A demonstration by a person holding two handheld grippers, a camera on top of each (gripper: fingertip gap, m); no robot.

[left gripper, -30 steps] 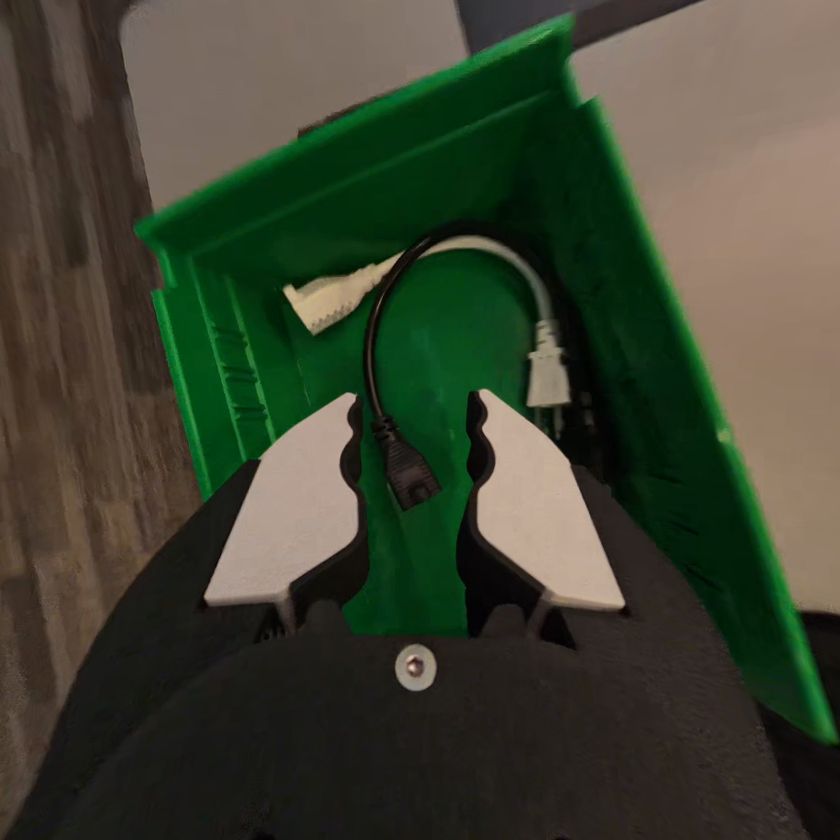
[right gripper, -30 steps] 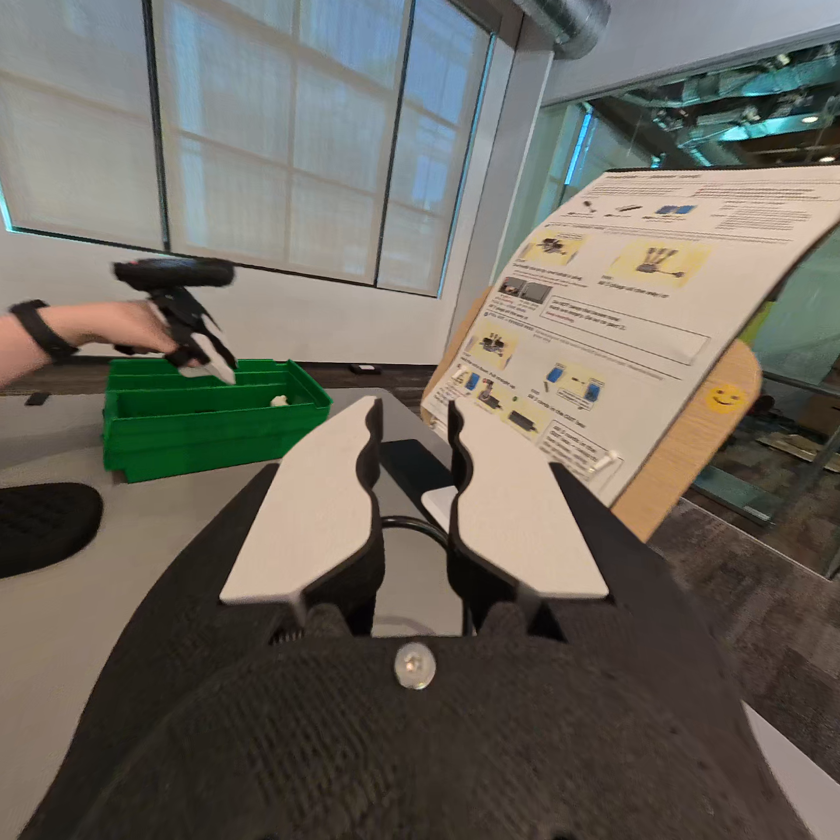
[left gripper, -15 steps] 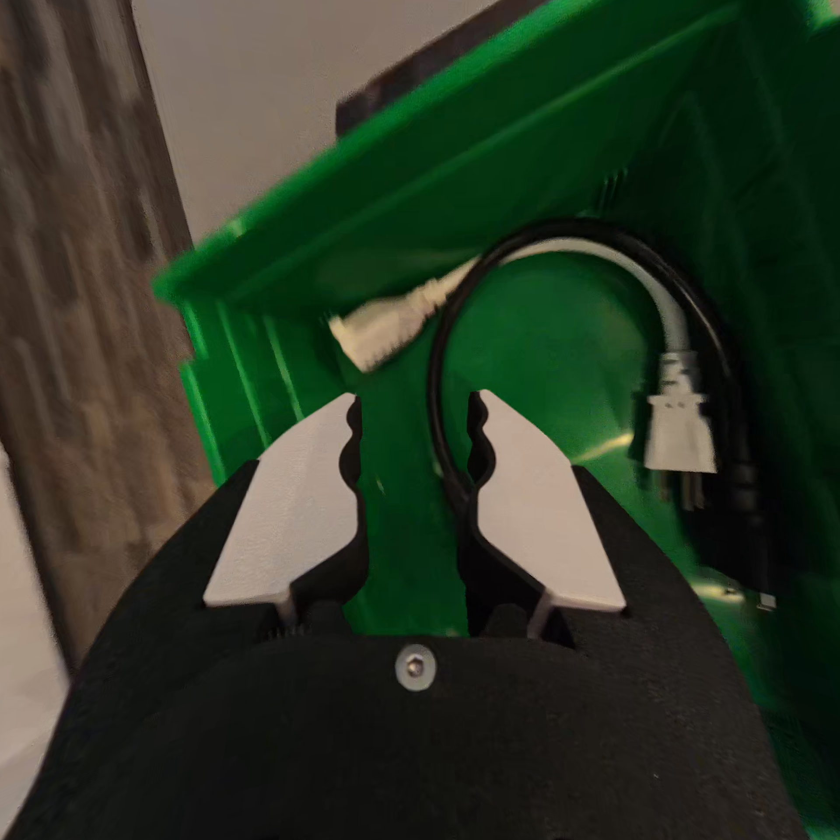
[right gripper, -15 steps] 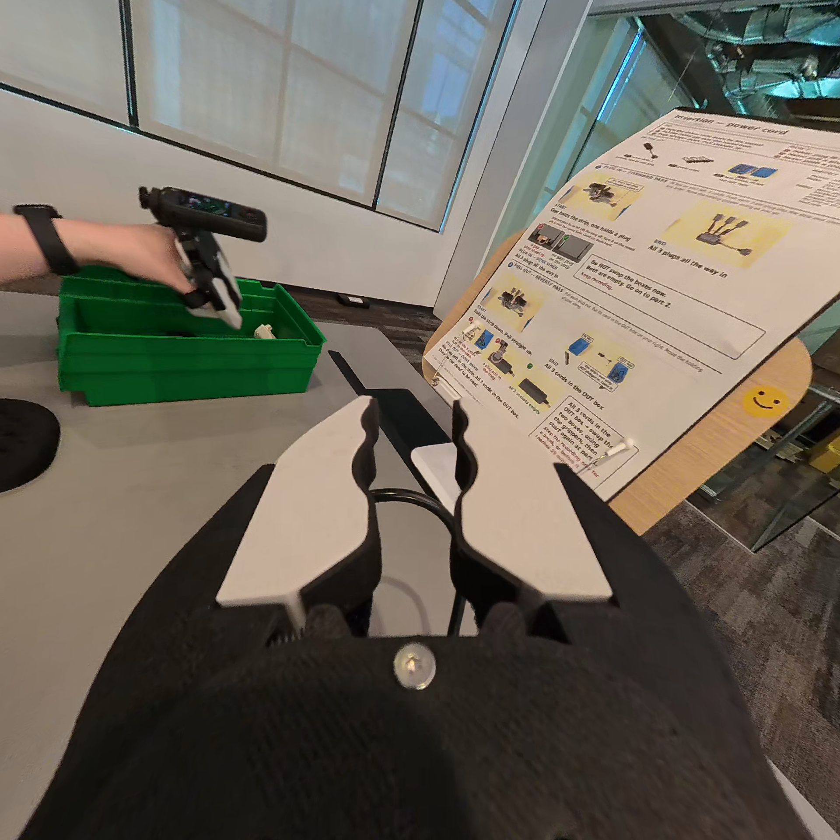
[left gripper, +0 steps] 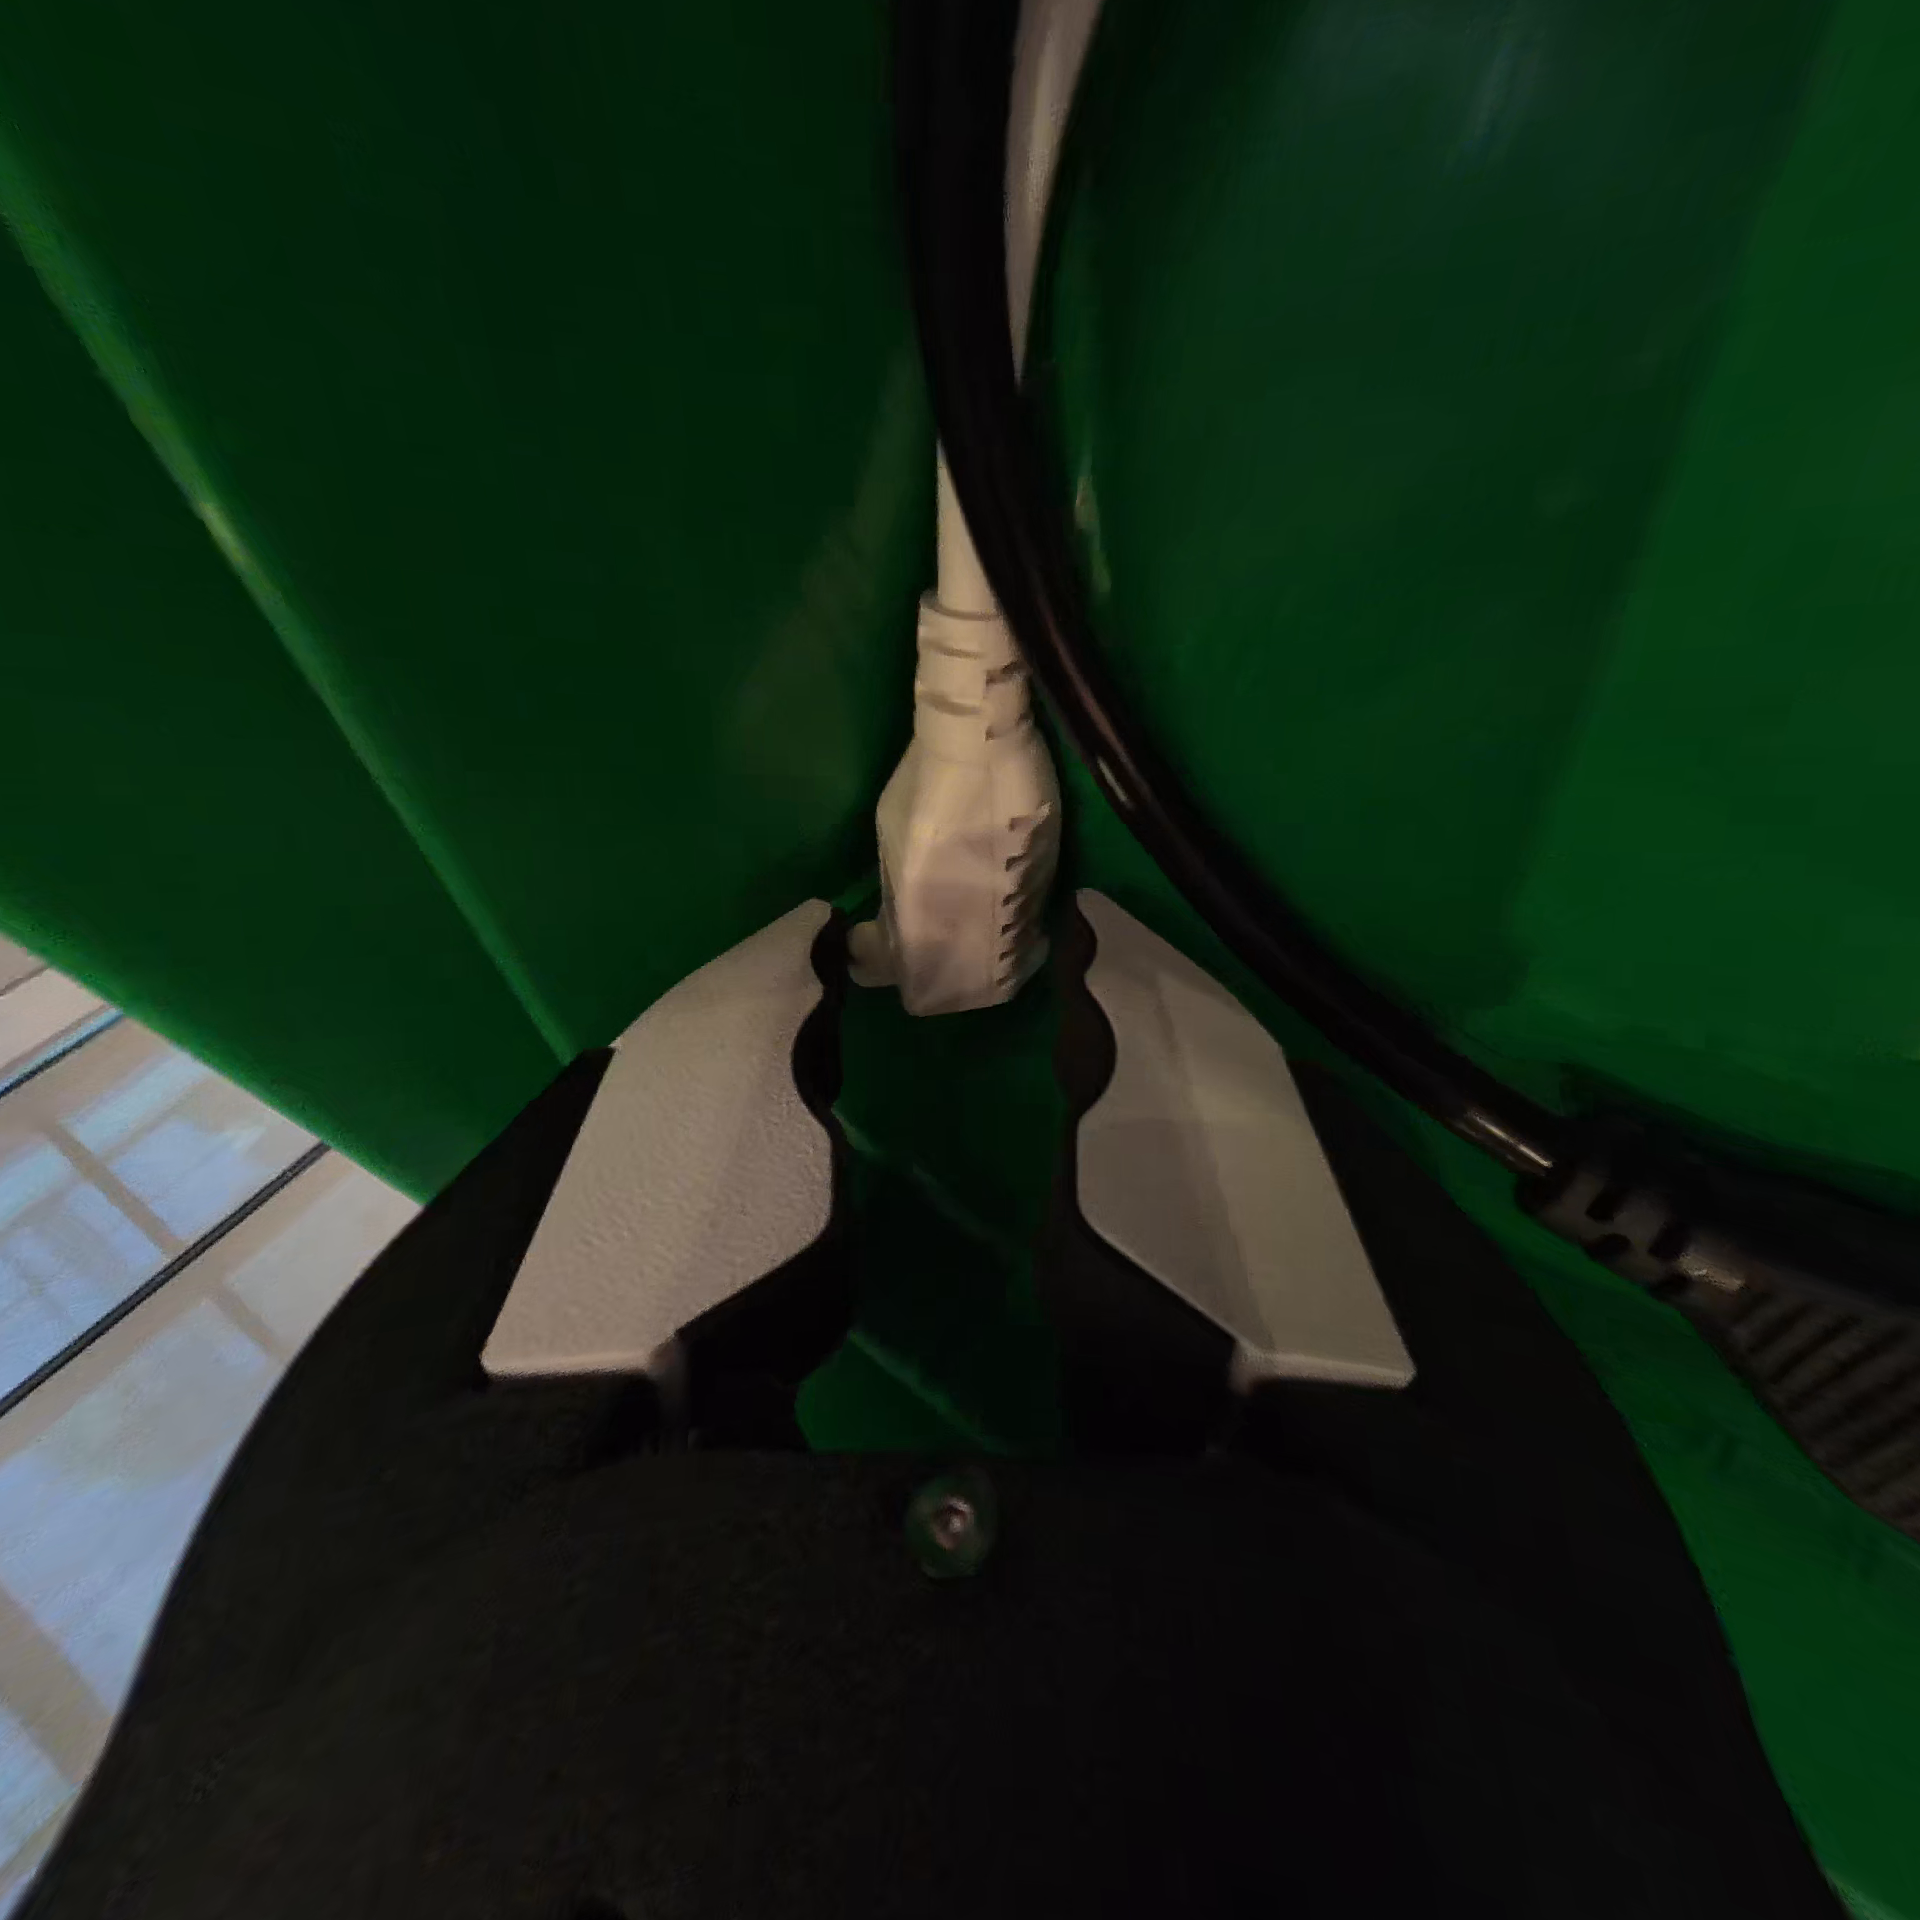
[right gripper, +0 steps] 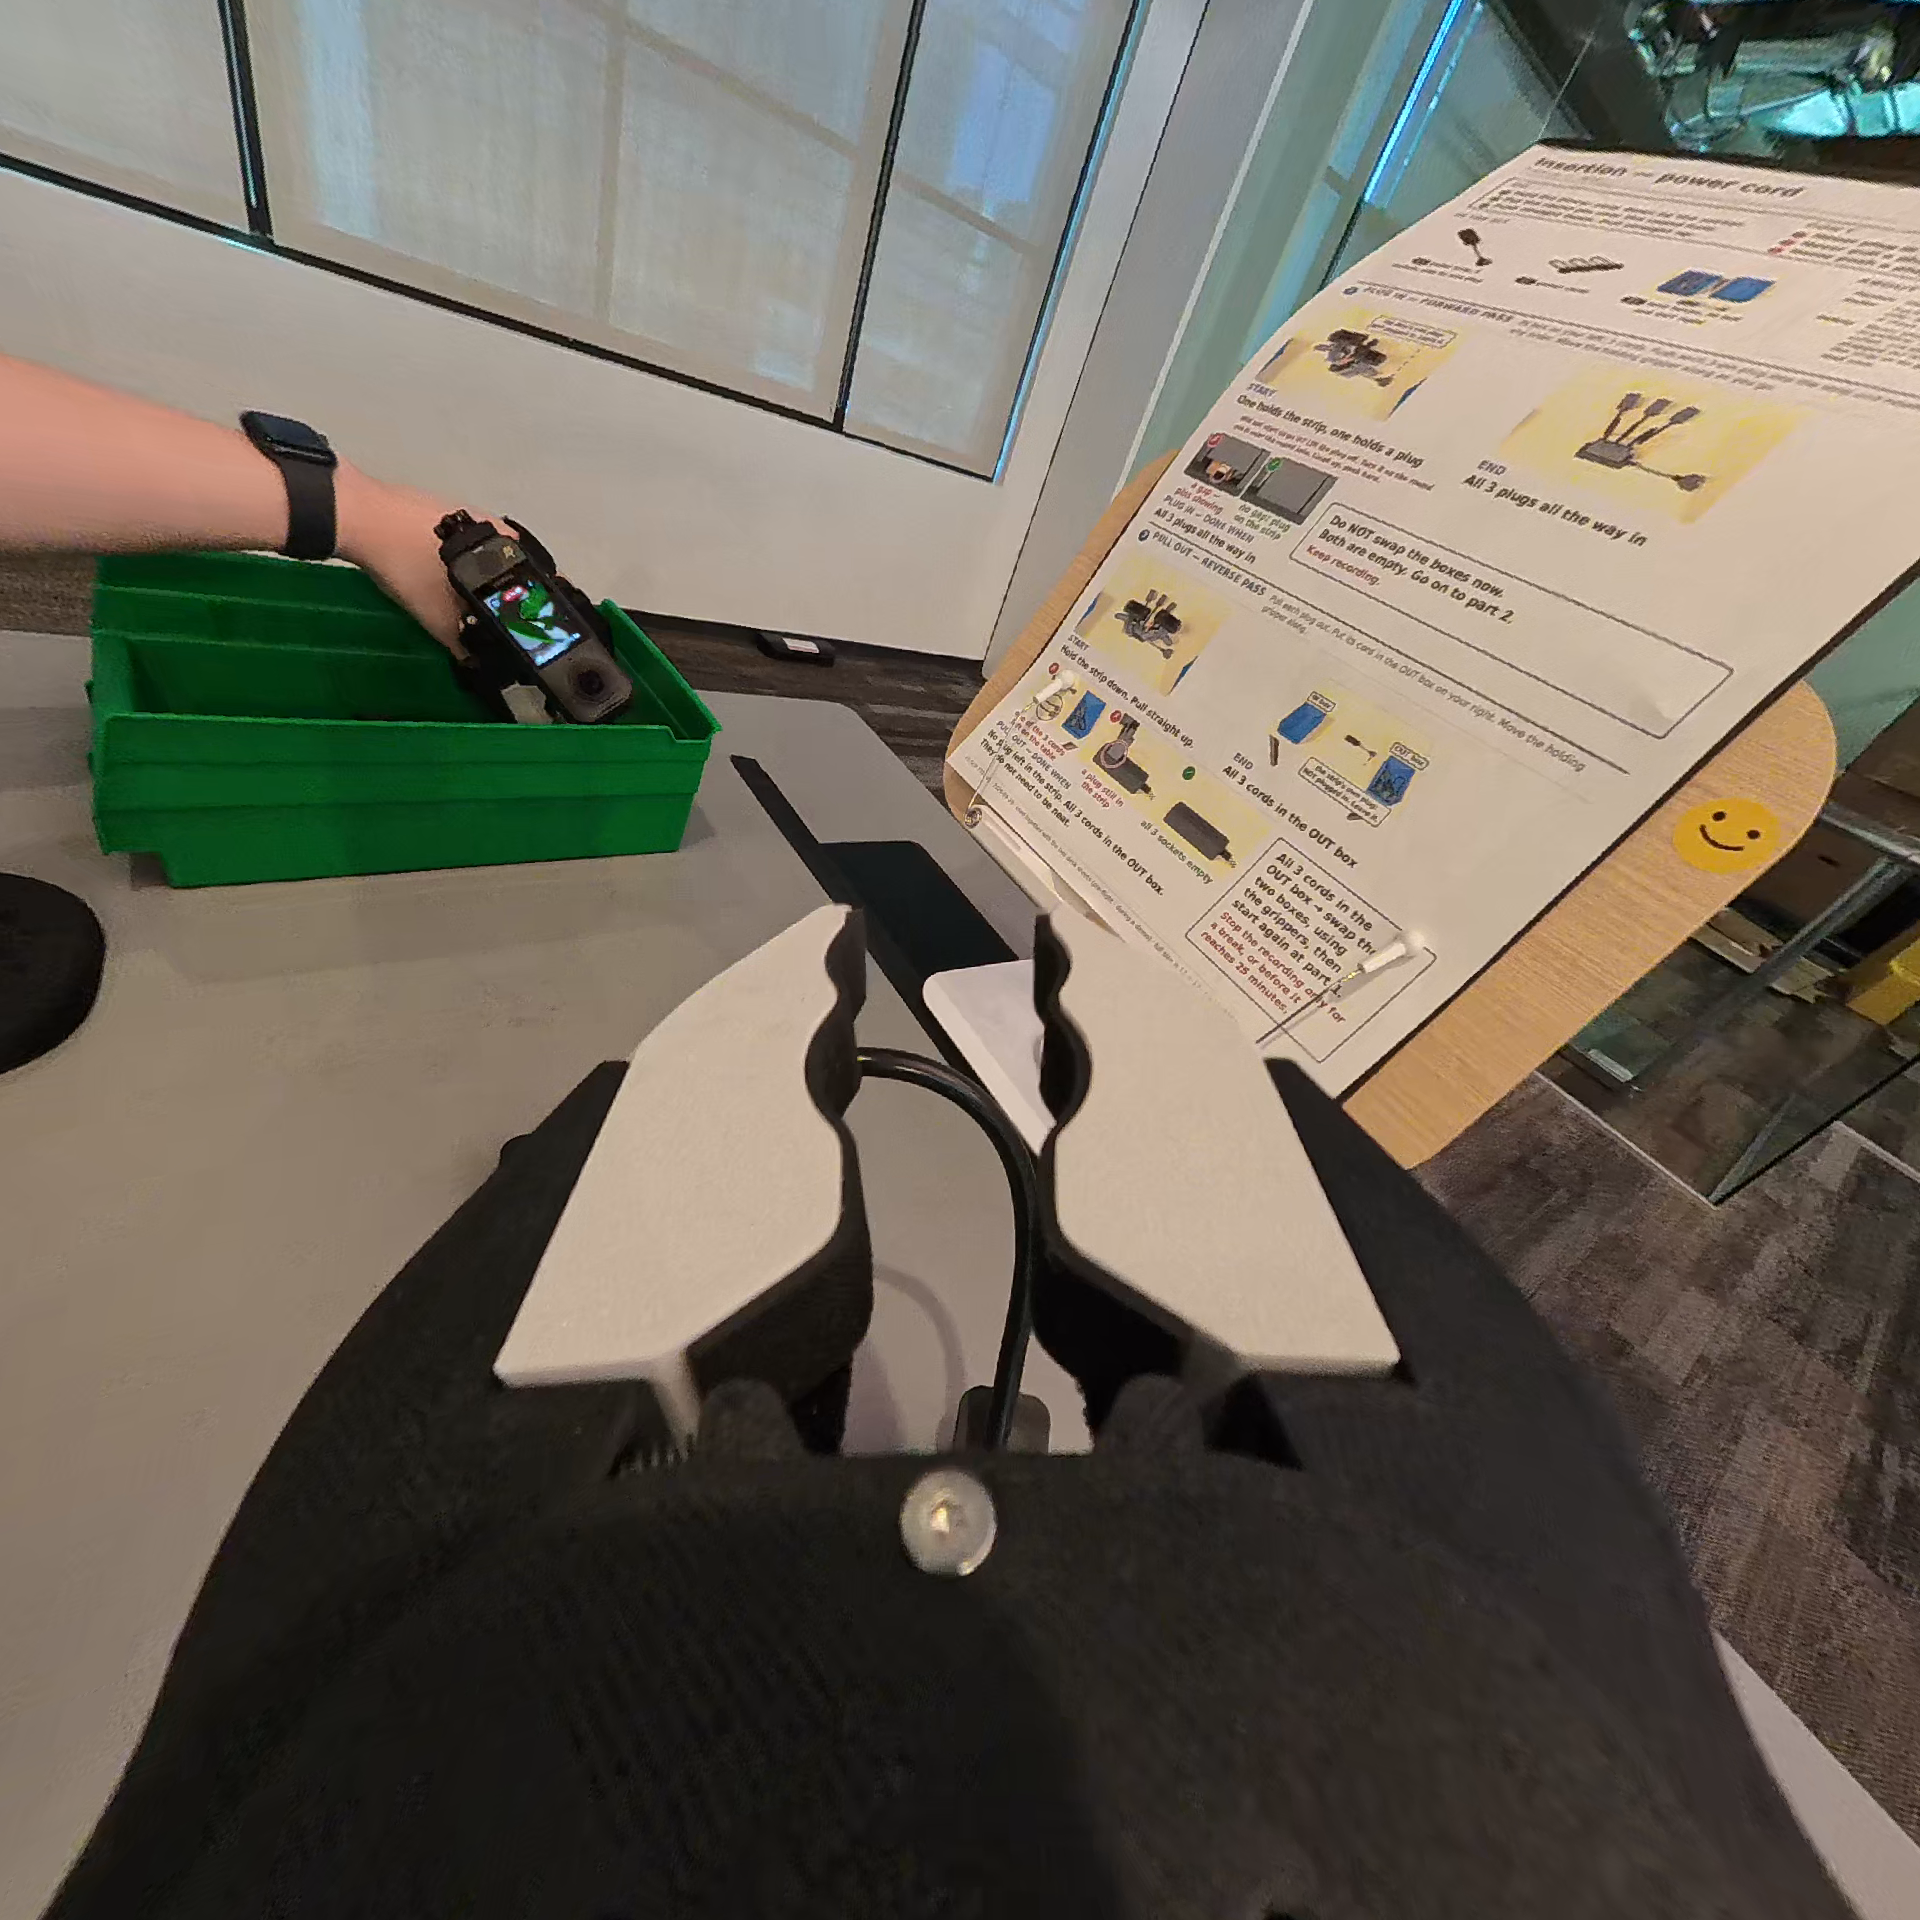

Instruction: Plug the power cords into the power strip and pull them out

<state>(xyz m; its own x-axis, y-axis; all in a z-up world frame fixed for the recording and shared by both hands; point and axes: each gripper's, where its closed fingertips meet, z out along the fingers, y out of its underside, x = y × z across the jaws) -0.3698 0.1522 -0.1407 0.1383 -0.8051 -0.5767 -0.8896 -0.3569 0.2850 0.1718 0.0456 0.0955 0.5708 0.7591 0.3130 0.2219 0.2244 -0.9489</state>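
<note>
My left gripper [left gripper: 951, 914] is deep inside the green bin [left gripper: 468, 520]. It is open, and the end of a white plug [left gripper: 961, 862] lies between its fingertips. A black cord [left gripper: 997, 520] runs beside the white one to a black plug [left gripper: 1787, 1320] at the lower right. The right wrist view shows that gripper [right gripper: 520, 701] reaching into the bin [right gripper: 395, 800]. My right gripper [right gripper: 945, 935] is above the grey table [right gripper: 312, 1091]. Its jaws stand a little apart. A black cord [right gripper: 987, 1122] loops up between them from a dark body, the power strip [right gripper: 977, 1403], mostly hidden.
A tilted instruction board [right gripper: 1455, 582] stands at the table's right edge. A white flat piece [right gripper: 982, 1013] and a black mat [right gripper: 904, 894] lie in front of my right gripper. A black round pad [right gripper: 42, 966] sits at the left. Windows are behind. The gap from one gripper's tips to the other's is roughly 60 cm.
My left gripper has gone down into the bin, from the black cord to the white plug, which now lies between its tips. My right gripper has tilted downward, and the cord has stayed between its fingers.
</note>
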